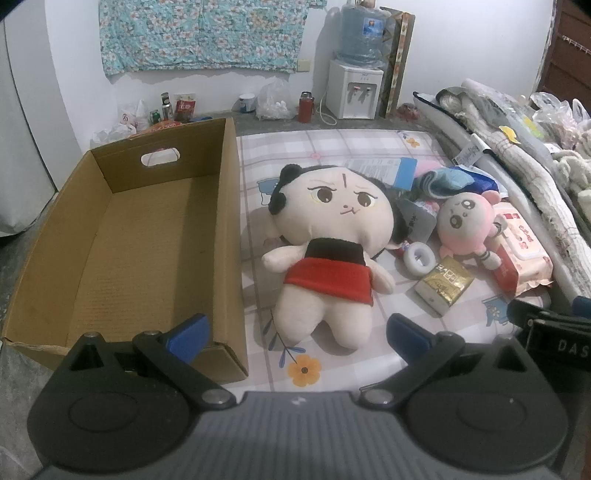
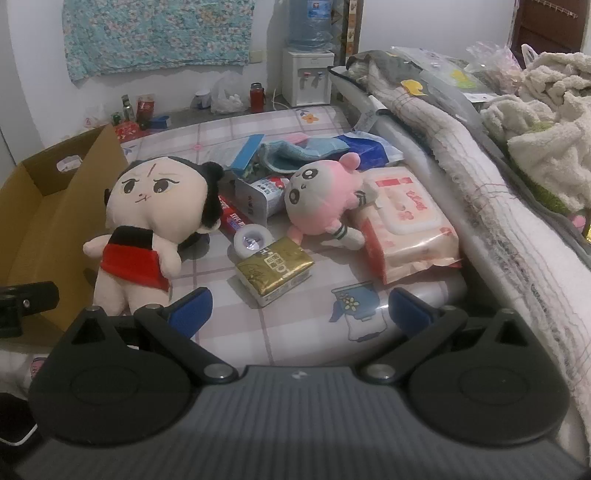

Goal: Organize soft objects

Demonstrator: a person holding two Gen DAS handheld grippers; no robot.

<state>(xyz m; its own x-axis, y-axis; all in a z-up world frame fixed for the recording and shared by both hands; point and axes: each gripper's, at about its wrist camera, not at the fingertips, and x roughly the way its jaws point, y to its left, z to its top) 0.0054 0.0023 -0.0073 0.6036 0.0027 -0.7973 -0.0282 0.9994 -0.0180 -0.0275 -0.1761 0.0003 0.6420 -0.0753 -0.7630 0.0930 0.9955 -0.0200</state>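
The room has a white wall [image 1: 192,96] with a blue flowery cloth [image 1: 199,33] hanging on it. A water cooler [image 1: 354,88] with a big blue bottle [image 1: 362,33] stands by the wall, and a red flask [image 1: 305,108] and some bags sit on the floor near it.

A mat [image 1: 332,147] with pink squares and little flowers covers the floor. A big brown box [image 1: 129,240] sits on its left side, open on top, with nothing inside. On the right is a long pile of blankets [image 2: 461,147].

The big doll [image 1: 325,236] in a red skirt lies on the mat just beside the box. The small pink doll [image 2: 321,199] lies farther right, leaning on a pack of wipes [image 2: 406,221]. Between the two dolls are a gold packet [image 2: 275,269] and a roll of tape [image 2: 249,242]. Behind them lies a blue towel [image 2: 291,155].

The left gripper [image 1: 295,332] hangs over the big doll's legs, its blue fingers [image 1: 188,332] wide apart and holding nothing. The right gripper [image 2: 299,310] hangs over the mat near the gold packet, also wide apart and holding nothing.

The left view shows the whole inside of the box. The right view shows only a corner of it, but more of the fluffy blankets.
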